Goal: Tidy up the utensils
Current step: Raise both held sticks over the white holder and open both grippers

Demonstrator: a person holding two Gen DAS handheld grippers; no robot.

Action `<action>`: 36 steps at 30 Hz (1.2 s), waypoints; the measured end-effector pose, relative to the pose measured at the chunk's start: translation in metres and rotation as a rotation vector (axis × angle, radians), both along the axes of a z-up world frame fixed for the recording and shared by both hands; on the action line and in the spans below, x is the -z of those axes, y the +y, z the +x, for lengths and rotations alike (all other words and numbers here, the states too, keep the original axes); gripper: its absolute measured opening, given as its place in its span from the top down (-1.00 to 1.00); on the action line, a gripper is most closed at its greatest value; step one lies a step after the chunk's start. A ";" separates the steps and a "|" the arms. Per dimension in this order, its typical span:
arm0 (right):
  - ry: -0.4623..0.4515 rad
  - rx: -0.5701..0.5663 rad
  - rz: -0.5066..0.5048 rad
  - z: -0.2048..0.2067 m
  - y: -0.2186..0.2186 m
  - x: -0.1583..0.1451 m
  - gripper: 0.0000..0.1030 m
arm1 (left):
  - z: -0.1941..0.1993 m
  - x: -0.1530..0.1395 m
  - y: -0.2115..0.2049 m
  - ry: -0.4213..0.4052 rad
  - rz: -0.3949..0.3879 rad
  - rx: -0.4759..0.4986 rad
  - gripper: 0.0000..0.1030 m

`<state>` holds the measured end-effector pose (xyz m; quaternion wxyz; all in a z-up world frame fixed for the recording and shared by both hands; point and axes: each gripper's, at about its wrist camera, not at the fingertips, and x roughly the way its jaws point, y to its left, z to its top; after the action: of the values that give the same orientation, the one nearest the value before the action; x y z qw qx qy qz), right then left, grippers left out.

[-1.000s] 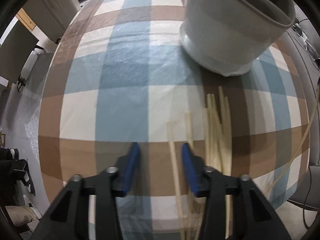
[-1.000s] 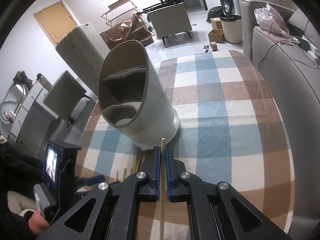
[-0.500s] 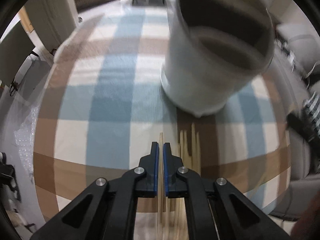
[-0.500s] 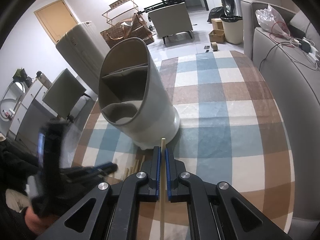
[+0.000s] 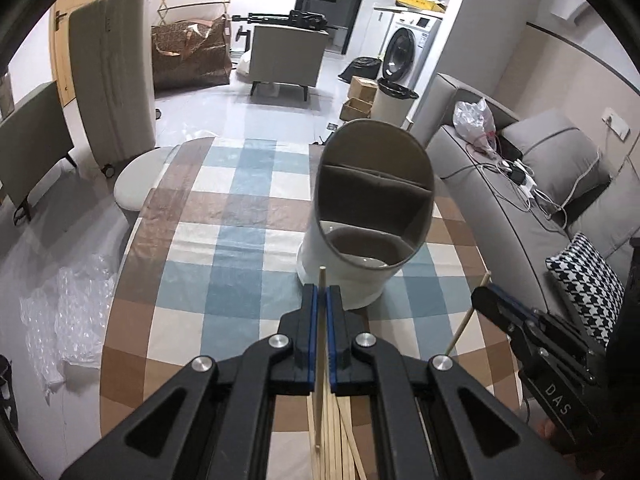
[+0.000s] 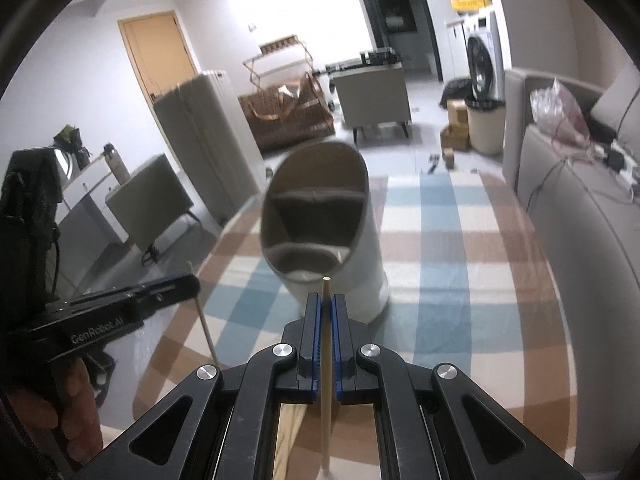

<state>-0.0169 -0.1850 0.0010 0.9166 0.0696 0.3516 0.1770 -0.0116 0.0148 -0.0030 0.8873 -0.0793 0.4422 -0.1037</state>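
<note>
My left tool (image 5: 320,300) is clenched on a single wooden chopstick (image 5: 319,344), its tip poking up just past the blue pads and pointing toward the utensil holder (image 5: 366,216). My right tool (image 6: 327,308) is likewise clamped on its own chopstick (image 6: 326,364), which also stands upright between the pads.

The holder is a pale grey cylinder with a slanted rim and inner dividers — it stands on the bench (image 5: 224,248), which is covered in a blue, brown and cream checked cloth. Both tools hang above the cloth just in front of the holder, neither stick touching it.

Below the left tool, a loose bundle of chopsticks (image 5: 336,436) lies on the near edge of the bench.

In the left view the right tool shows at the right edge; in the right view the left tool appears at the left edge, a hand (image 6: 68,400) gripping its handle. A grey sofa (image 5: 520,216) runs along the right side of the bench.
</note>
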 end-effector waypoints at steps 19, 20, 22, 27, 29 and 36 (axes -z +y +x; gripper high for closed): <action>-0.200 0.039 0.115 0.051 -0.012 -0.132 0.92 | 0.069 -0.127 -0.003 -0.138 -0.087 0.077 1.00; -0.222 0.041 0.109 0.057 -0.012 -0.142 0.92 | 0.078 -0.135 -0.005 -0.159 -0.082 0.081 1.00; -0.259 0.044 0.092 0.073 -0.010 -0.158 0.92 | 0.093 -0.146 -0.008 -0.190 -0.084 0.085 1.00; -0.331 0.061 0.075 0.107 -0.006 -0.172 0.92 | 0.128 -0.147 -0.012 -0.259 -0.082 0.085 1.00; -0.343 0.063 0.067 0.117 -0.003 -0.170 0.92 | 0.140 -0.137 -0.014 -0.267 -0.086 0.085 1.00; -0.337 0.049 0.030 0.144 0.012 -0.137 0.92 | 0.157 -0.104 -0.012 -0.285 -0.105 0.074 1.00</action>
<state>0.1273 -0.1735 0.1381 0.9655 0.0613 0.1886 0.1689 0.1452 0.0024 0.1010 0.9313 -0.0939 0.3086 -0.1693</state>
